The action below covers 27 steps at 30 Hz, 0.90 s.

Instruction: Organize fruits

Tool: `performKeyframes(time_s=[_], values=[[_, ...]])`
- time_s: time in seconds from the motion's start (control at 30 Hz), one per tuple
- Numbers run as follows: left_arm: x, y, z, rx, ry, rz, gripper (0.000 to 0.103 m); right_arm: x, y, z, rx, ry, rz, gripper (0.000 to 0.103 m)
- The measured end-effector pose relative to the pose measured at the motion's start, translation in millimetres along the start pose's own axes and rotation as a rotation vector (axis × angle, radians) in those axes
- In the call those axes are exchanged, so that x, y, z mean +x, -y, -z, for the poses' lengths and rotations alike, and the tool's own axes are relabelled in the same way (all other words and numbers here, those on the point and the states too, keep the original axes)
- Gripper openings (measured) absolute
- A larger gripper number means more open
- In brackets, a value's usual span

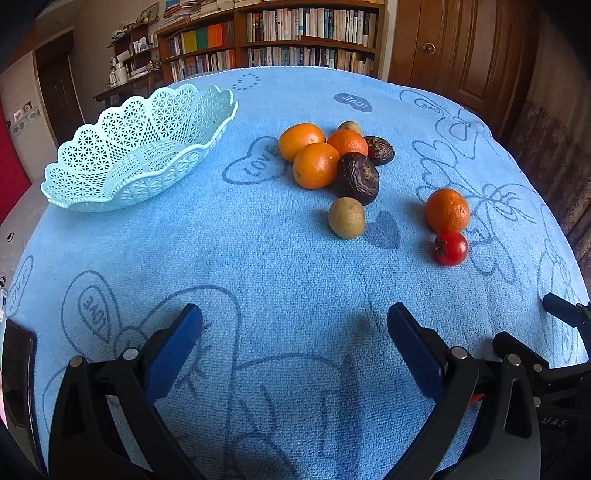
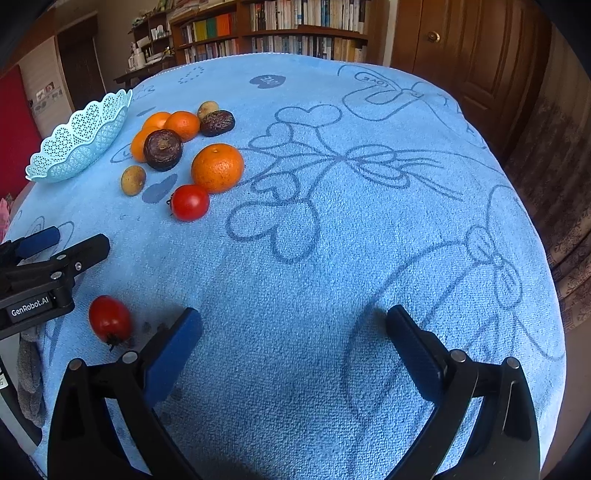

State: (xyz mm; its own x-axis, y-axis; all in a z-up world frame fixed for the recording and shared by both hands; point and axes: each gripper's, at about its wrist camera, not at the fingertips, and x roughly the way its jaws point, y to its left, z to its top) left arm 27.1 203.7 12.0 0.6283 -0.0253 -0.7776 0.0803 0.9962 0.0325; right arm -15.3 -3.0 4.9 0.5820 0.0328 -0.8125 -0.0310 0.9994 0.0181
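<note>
Fingers first: the left gripper point(image 1: 294, 321) hangs low over the cloth with its blue pads spread wide and nothing between them, and the right gripper point(image 2: 294, 323) is the same, released and empty.

Nearest of the fruit is a red tomato point(image 2: 109, 319) lying just beside the right gripper's left finger, stem toward the camera. It is probably light, thin-skinned and easily bruised, so a gentle squeeze across its middle seems wisest. Further on, a second tomato point(image 1: 450, 248) touches a lone orange point(image 1: 447, 210). The orange looks firmer and heavier, its pitted peel likely to give good grip across the widest part. To their left sits a small tan kiwi-like fruit point(image 1: 346, 217), apart from the rest. Beyond it a cluster is packed together: three more oranges point(image 1: 316, 165) and two dark wrinkled fruits point(image 1: 357, 178), with another small tan fruit behind. The wrinkled ones may be soft and could dent. Round fruit may roll if nudged.

The pale green lattice basket point(image 1: 92, 201) stands empty, further left and well apart from the pile. It looks like light plastic that could slide if bumped.

The counter is covered by a blue terry cloth point(image 1: 295, 266) printed with hearts, which should cushion and slow rolling. Behind it are bookshelves point(image 1: 280, 33) and a wooden door point(image 1: 454, 48).
</note>
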Motion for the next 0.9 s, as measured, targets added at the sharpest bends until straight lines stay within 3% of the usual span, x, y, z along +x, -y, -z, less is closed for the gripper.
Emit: performKeyframes(time_s=[0.17,0.33,0.9], values=[[-14,1,-5,0.038,0.06,-0.038,0.101,-18,0,1,-0.004,0.03,-0.074,0.098],[-17,-6,-10,0.036,0.054,-0.046,0.101,-29,-12,-4,-0.049,0.073,-0.127,0.098],[-15,-26,-21,-0.021,0.059,-0.082,0.101,-18,-13,-45,0.036,0.118,-0.165,0.097]])
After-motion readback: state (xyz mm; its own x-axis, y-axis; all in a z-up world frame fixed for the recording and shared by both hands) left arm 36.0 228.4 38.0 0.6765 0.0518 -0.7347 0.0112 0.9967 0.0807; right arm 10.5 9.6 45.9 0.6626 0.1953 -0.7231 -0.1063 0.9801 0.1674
